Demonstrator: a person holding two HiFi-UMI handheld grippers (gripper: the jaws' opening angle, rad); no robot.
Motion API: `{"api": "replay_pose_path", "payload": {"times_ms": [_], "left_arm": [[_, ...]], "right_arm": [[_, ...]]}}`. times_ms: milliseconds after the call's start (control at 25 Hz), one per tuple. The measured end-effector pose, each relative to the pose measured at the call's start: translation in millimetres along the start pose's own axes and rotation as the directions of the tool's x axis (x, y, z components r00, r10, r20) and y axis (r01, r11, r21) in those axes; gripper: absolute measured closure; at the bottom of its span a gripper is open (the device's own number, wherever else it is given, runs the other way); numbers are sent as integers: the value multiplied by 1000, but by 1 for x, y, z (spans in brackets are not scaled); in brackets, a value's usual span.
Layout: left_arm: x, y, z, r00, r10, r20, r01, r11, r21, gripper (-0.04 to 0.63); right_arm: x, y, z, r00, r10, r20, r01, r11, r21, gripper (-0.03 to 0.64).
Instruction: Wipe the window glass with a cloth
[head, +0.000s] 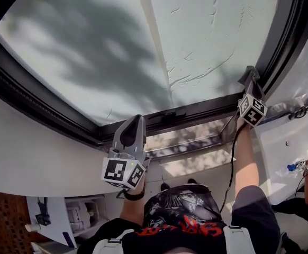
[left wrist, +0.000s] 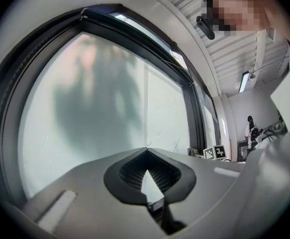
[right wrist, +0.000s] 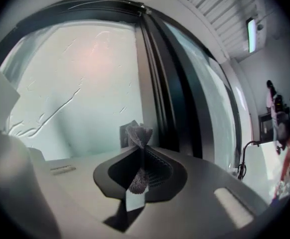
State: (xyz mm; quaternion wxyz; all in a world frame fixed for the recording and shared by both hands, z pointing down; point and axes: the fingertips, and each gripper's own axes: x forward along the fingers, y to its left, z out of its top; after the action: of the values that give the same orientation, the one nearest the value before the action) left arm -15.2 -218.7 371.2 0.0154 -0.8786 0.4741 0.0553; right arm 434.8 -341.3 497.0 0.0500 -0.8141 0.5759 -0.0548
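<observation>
Left gripper (head: 137, 121) closed, empty, right gripper (right wrist: 139, 148) clamping cloth (right wrist: 137, 132) near window glass (head: 90, 46)

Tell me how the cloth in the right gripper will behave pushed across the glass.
Probably floppy: the cloth bunches and twists in the shut right gripper. Likely light, as that pinch alone holds it. It may fold over rather than press flat.

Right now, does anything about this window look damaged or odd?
Yes. The frosted glass pane by the right gripper carries long crack-like lines toward its lower edge. Cracks, scratches or streaks: I cannot tell. The gripper's jaws pinch a crumpled grey cloth; nothing else stands out.
</observation>
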Motion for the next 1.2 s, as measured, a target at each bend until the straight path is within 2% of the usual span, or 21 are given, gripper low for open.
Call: {"api": "replay_pose_path", "payload": {"times_ms": [40, 120, 200, 240, 280, 320, 360, 440, 480, 520, 600, 640, 680, 720, 760, 800, 880, 1000, 1200], "left_arm": [[-1, -1, -1, 1000, 7, -5, -7, 1000, 2, 612], [-1, -2, 0, 1000, 11, 0, -11, 1000, 11, 612], [-10, 7, 2, 999, 40, 10, -40, 999, 20, 612], [-18, 16, 3, 997, 70, 15, -70, 997, 21, 612], [-27, 26, 5, 995, 102, 21, -103, 995, 18, 612], [-36, 36, 7, 991, 132, 25, -132, 991, 13, 612], [-45, 45, 9, 987, 158, 29, -159, 987, 8, 612], [-69, 62, 17, 976, 213, 39, -213, 977, 9, 612], [-83, 71, 22, 969, 244, 46, -245, 969, 14, 612], [-99, 81, 28, 959, 278, 55, -279, 960, 21, 612], [-135, 108, 39, 929, 363, 73, -366, 930, 24, 612], [-153, 121, 43, 909, 411, 77, -413, 910, 19, 612], [-167, 132, 45, 890, 450, 78, -452, 892, 12, 612], [-175, 139, 45, 877, 474, 76, -476, 879, 5, 612], [-178, 143, 43, 873, 482, 72, -483, 876, 0, 612], [-176, 144, 41, 878, 475, 68, -476, 880, -3, 612], [-161, 141, 35, 900, 430, 64, -431, 902, 0, 612], [-122, 126, 29, 939, 342, 39, -342, 940, 5, 612], [-42, 64, 16, 992, 121, 21, -120, 993, -16, 612]], "right_arm": [[-6, 4, 3, 999, -1, 40, 0, 1000, 20, 591], [-28, 37, 10, 988, 79, 131, -83, 996, 27, 591], [-60, 112, 7, 952, 251, 174, -255, 967, -1, 591], [-78, 162, 1, 916, 360, 176, -363, 932, -16, 591], [-99, 215, -9, 865, 472, 168, -474, 880, -33, 591], [-121, 270, -21, 801, 580, 150, -579, 813, -51, 591], [-146, 324, -35, 722, 680, 124, -677, 732, -70, 591], [-201, 424, -66, 539, 841, 51, -835, 541, -101, 591], [-226, 467, -82, 450, 893, 10, -887, 449, -108, 591], [-247, 504, -99, 375, 926, -35, -923, 370, -104, 591], [-278, 565, -130, 261, 955, -139, -965, 255, -64, 589], [-286, 587, -143, 224, 956, -187, -975, 221, -37, 589], [-289, 600, -151, 207, 953, -221, -978, 208, -20, 589], [-285, 605, -154, 214, 948, -236, -976, 216, -17, 589], [-275, 601, -154, 239, 941, -238, -970, 240, -22, 589], [-260, 591, -152, 276, 932, -233, -960, 277, -28, 589], [-221, 558, -143, 374, 905, -204, -926, 376, -32, 589], [-166, 481, -119, 529, 837, -140, -848, 528, -46, 589], [-96, 304, -90, 769, 628, -118, -637, 767, -71, 589]]}}
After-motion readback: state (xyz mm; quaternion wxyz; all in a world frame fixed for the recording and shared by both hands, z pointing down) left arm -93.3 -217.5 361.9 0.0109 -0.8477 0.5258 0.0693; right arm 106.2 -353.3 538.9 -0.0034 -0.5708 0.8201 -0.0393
